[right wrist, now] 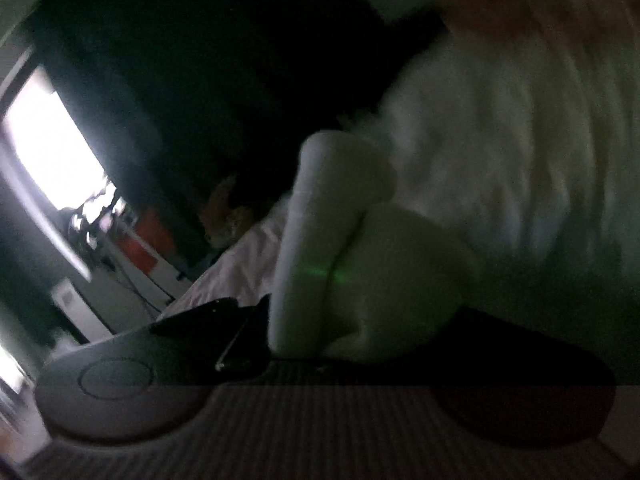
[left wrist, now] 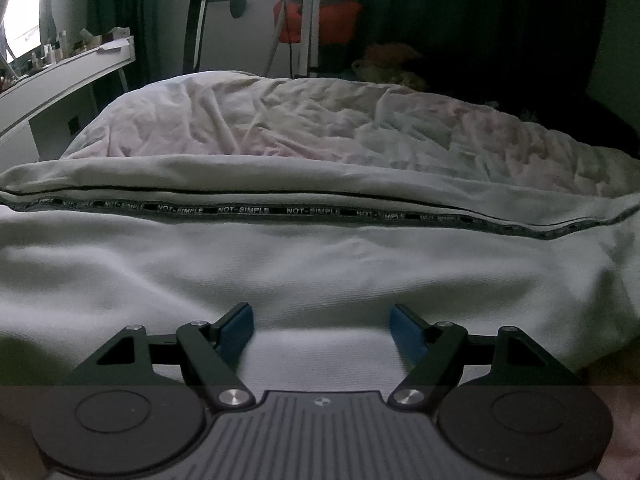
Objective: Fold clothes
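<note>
A white garment (left wrist: 320, 264) lies spread on the bed, with a black band (left wrist: 280, 211) printed "NOT-SIMPLE" running across it. My left gripper (left wrist: 322, 330) is open, low over the garment's near edge, with its blue pads (left wrist: 236, 332) apart and nothing between them. In the right wrist view the picture is dark, tilted and blurred. A bunch of white cloth (right wrist: 340, 264) rises from my right gripper (right wrist: 320, 344), whose fingers are hidden under the cloth. The cloth seems held there.
A crumpled pale duvet (left wrist: 320, 120) covers the bed behind the garment. A white desk (left wrist: 64, 76) with small bottles stands at the left. A red object (left wrist: 320, 20) and a stand are at the back by dark curtains.
</note>
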Motion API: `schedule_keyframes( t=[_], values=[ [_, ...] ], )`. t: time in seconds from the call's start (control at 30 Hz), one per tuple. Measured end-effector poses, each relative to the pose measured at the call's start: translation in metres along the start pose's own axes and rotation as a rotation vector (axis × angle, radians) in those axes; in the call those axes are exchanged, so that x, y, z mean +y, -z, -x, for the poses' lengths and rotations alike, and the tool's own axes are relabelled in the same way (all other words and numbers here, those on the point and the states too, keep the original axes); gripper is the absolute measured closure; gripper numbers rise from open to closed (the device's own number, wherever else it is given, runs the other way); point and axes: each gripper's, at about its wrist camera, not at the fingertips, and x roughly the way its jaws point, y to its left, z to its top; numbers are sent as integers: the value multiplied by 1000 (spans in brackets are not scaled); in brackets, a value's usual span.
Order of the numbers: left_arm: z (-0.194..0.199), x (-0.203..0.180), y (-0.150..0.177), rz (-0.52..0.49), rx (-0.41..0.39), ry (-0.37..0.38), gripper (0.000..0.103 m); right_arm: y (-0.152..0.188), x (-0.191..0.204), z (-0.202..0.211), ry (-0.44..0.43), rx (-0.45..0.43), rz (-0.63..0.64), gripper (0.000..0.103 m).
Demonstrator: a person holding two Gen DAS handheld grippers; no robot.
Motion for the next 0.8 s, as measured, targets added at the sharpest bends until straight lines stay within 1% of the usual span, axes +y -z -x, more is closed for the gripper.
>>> schedule_keyframes(
  t=[0.03, 0.13, 0.2, 0.27, 0.33, 0.4, 0.47, 0.57, 0.6, 0.63, 0.67, 0.77, 0.8],
  values=[
    [1, 2, -2, 11, -2, 3, 25, -1, 19, 8, 1, -32, 78, 93],
    [8, 9, -8, 65, -19, 23, 25, 9, 81, 36, -32, -138, 298, 93],
    [19, 18, -13, 99, -53, 38, 25, 26, 124, 51, -78, -197, 431, 93],
    [32, 29, -19, 132, -91, 49, 25, 56, 170, 67, -123, -242, 592, 93],
    [45, 40, -25, 163, -124, 55, 25, 96, 208, 82, -168, -256, 753, 93],
    [59, 57, -29, 201, -174, 50, 25, 137, 237, 82, -228, -232, 876, 93],
    [68, 77, -32, 265, -193, 73, 24, 179, 252, 77, -280, -176, 985, 93],
    [77, 101, -31, 334, -204, 119, 23, 248, 263, 71, -360, 5, 1176, 93],
    [77, 107, -30, 350, -202, 130, 23, 270, 262, 72, -367, 49, 1240, 93],
    [77, 110, -29, 359, -190, 132, 23, 288, 259, 75, -349, 63, 1301, 92],
    [76, 112, -29, 368, -180, 137, 23, 301, 258, 78, -336, 73, 1341, 92],
    [73, 112, -29, 371, -170, 157, 23, 296, 261, 82, -341, 58, 1305, 92],
    [72, 110, -29, 358, -170, 158, 23, 292, 264, 82, -342, 25, 1300, 92]
  ],
)
